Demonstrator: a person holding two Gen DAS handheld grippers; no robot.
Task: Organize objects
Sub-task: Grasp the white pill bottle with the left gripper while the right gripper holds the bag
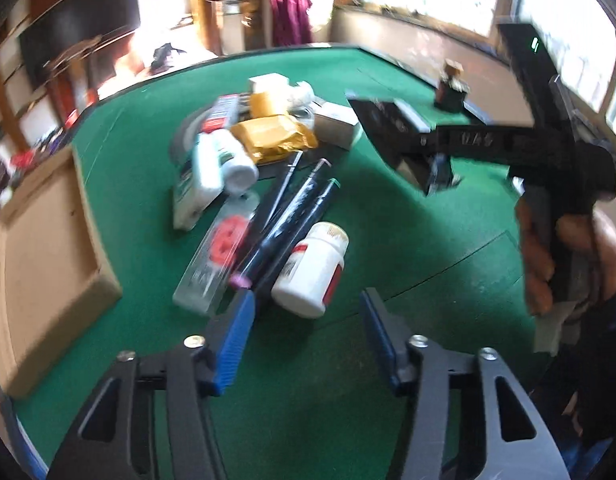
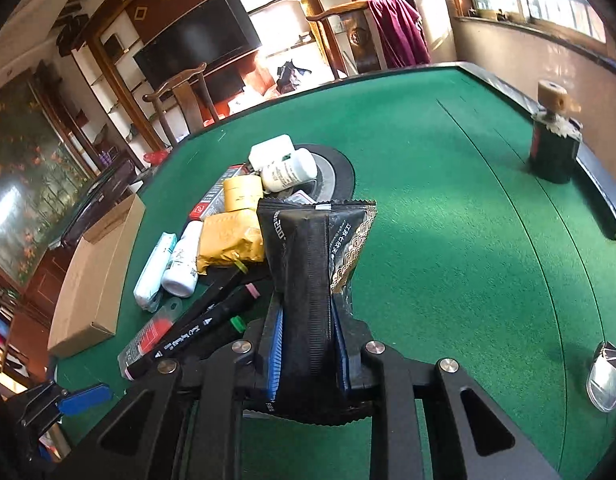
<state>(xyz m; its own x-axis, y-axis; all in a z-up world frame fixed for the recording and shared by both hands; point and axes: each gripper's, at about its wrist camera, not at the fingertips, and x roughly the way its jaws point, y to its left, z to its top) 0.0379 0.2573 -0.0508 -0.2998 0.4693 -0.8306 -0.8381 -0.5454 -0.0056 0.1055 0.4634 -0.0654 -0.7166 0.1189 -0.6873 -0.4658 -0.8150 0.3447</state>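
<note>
At nine o'clock in the left wrist view an open cardboard box (image 1: 48, 248) sits on the green table (image 1: 427, 272). Toward twelve o'clock lies the pile: a white pill bottle (image 1: 311, 270) nearest, dark markers (image 1: 284, 216) beside it, a yellow packet (image 1: 274, 136) farther back. The left gripper (image 1: 304, 344) hovers just short of the bottle, jaws spread wide and holding nothing.

At three o'clock the right gripper (image 1: 439, 172) hangs in the air above the table. In its own view the right gripper (image 2: 308, 340) has its jaws pinching a black foil packet (image 2: 313, 264) lengthwise, squeezed narrow at the middle.

The risk, as I judge it: slick foil gripped at a crumpled waist may slide free on the way to the box, and the left jaws, closing near the bottle, could roll it into the markers.
</note>
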